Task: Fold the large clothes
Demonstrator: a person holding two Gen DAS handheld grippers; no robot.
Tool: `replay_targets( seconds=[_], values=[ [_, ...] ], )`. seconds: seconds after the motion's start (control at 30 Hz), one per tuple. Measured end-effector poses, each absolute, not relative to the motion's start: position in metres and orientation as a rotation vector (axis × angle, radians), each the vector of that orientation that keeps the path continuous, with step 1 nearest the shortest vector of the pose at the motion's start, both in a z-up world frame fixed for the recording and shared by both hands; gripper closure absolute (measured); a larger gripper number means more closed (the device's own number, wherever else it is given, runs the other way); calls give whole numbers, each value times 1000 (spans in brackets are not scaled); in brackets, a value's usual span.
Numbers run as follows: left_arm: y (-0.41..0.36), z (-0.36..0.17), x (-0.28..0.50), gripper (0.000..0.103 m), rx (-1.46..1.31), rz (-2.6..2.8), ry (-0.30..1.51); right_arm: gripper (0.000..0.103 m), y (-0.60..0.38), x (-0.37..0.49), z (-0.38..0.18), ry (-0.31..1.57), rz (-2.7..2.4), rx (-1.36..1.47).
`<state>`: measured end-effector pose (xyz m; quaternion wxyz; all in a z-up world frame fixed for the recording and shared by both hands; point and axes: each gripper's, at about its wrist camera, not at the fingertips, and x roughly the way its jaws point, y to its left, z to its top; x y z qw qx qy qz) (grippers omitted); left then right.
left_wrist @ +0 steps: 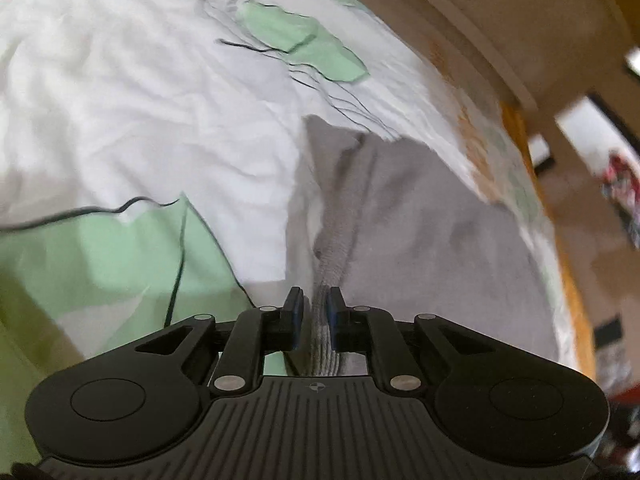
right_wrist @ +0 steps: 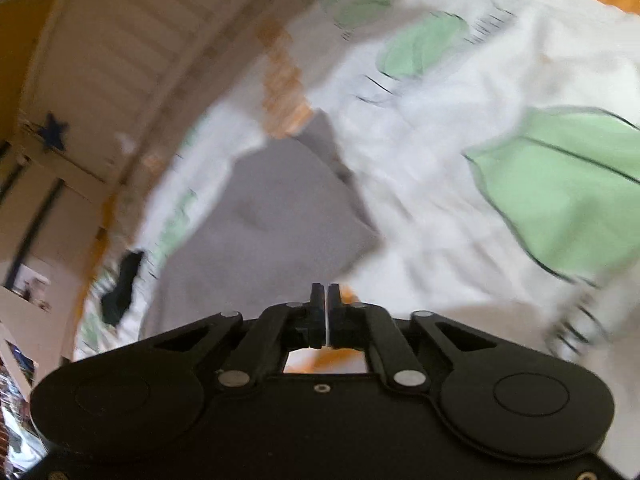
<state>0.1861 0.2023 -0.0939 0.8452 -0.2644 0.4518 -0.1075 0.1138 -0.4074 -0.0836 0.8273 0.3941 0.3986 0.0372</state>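
Two handheld grippers lift a grey garment (left_wrist: 420, 216) off the patterned bedspread (left_wrist: 120, 100): left gripper (left_wrist: 314, 320) pinches its ribbed hem; right gripper (right_wrist: 327, 312) is nearly shut, seemingly on a thin edge. Level hands should keep the fold square.

Soft matt grey garment (left_wrist: 420, 216) with ribbed hem, crumpled cotton bedsheet (left_wrist: 120, 92), matt black plastic left gripper (left_wrist: 316, 312)

No readable text, labels, brands or numbers in either view
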Motion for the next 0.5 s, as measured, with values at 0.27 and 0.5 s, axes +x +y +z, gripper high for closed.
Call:
replay_targets(
  seconds=[0.27,0.5],
  values=[
    [195,-87,176,39,-653,-187,838,16,-398,137,-85,789,107,854],
    [171,-112,144,32,-821,-115,807,16,-387,155,-115,749,108,962]
  ],
)
